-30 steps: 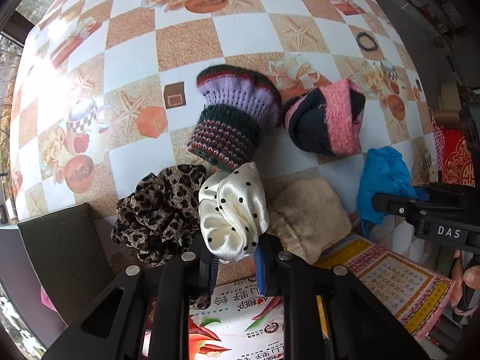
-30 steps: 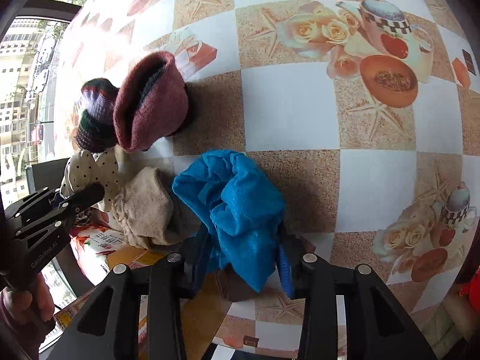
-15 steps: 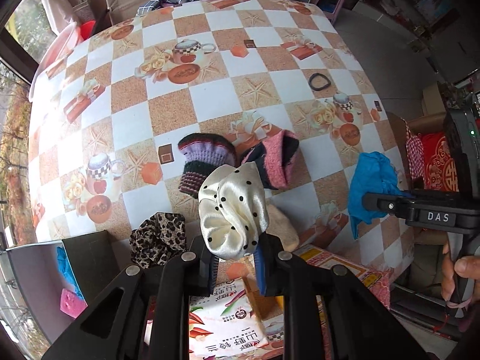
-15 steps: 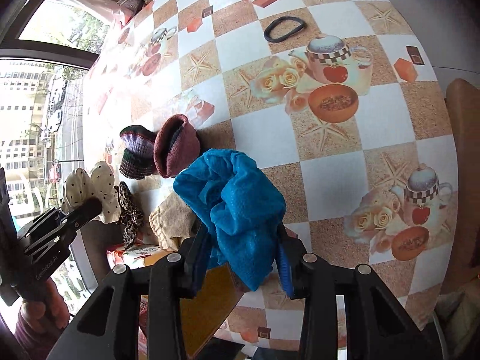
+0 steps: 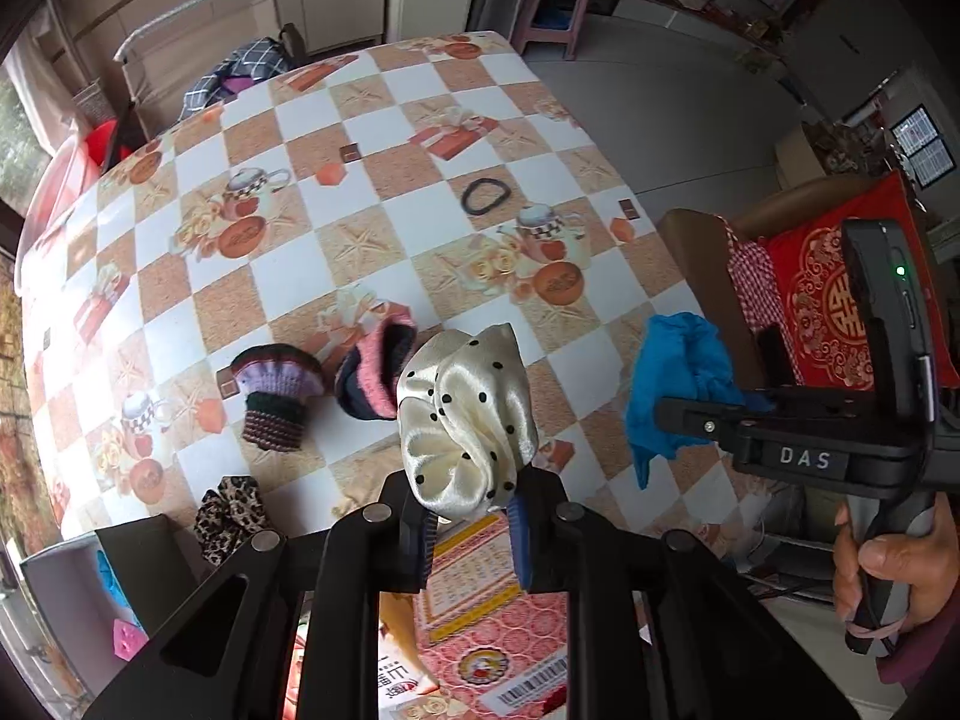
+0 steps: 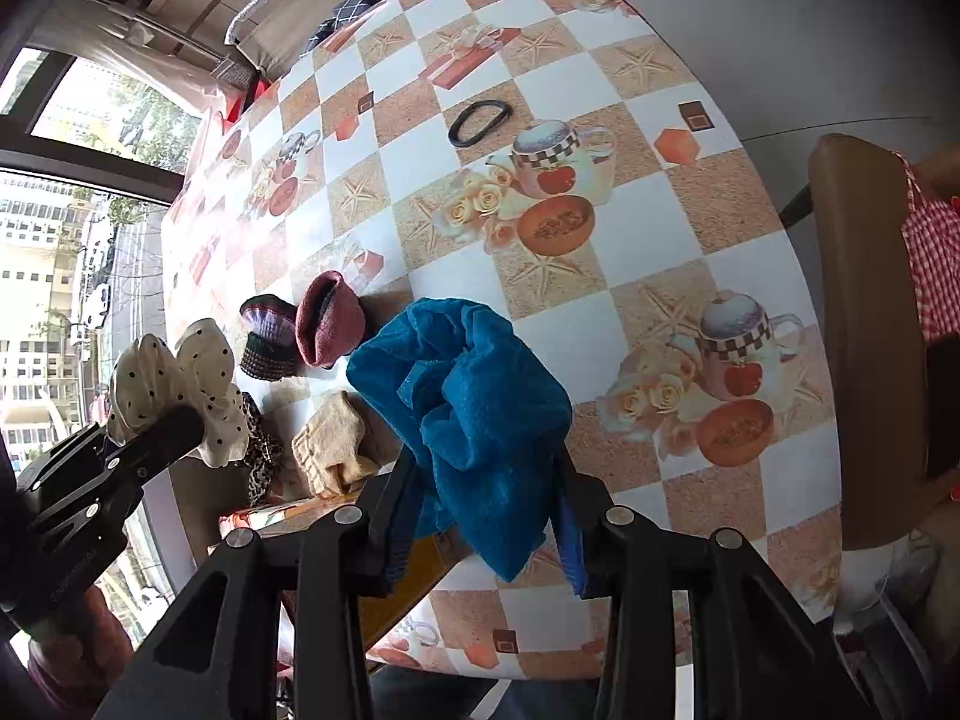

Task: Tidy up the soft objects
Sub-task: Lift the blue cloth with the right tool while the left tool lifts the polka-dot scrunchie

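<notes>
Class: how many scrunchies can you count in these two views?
3: the polka-dot scrunchie in the left gripper, the blue scrunchie in the right gripper, the leopard scrunchie at the table's near edge. Others may be hidden.

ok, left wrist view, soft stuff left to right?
Leopard scrunchie → striped knit cuff → pink-and-dark knit piece → polka-dot scrunchie held in the left gripper → blue cloth in the right gripper.

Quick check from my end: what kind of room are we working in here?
Most likely a lived-in home, a dining or living area. A table wears a checked oilcloth printed with teapots and roses, a plastic stool stands on the tiled floor, and a chair with a red cushion sits alongside.
</notes>
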The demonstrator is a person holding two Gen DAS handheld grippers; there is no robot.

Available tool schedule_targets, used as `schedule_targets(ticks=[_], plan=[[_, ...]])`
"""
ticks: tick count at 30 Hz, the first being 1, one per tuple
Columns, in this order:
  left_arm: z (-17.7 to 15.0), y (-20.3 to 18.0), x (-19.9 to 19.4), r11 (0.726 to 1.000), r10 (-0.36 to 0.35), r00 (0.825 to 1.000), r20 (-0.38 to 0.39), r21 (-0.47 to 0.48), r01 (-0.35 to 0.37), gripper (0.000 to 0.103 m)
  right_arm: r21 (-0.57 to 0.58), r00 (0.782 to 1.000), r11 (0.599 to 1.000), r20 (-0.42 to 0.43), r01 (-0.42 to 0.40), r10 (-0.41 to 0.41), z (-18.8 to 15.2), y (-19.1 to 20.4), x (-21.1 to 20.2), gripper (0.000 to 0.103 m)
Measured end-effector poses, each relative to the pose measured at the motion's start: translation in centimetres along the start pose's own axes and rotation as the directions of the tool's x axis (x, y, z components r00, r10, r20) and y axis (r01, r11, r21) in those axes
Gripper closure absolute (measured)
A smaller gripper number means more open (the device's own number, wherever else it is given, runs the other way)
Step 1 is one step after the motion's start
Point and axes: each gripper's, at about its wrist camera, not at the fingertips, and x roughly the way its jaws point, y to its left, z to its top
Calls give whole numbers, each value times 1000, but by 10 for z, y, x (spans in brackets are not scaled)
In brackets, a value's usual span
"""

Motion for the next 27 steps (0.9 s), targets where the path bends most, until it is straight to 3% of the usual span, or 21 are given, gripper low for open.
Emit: schedule_targets(ticks=[13,27], plan=[[-10,-83,-1,972,-93,995,-28,215,97,82,72,997,995,16,73,-74,-38,-22,-13,62],[-45,-141,-4,887,-179,979,-101,414,205,82,104,989,984,15,146,-148,-72,-50,-31,62]])
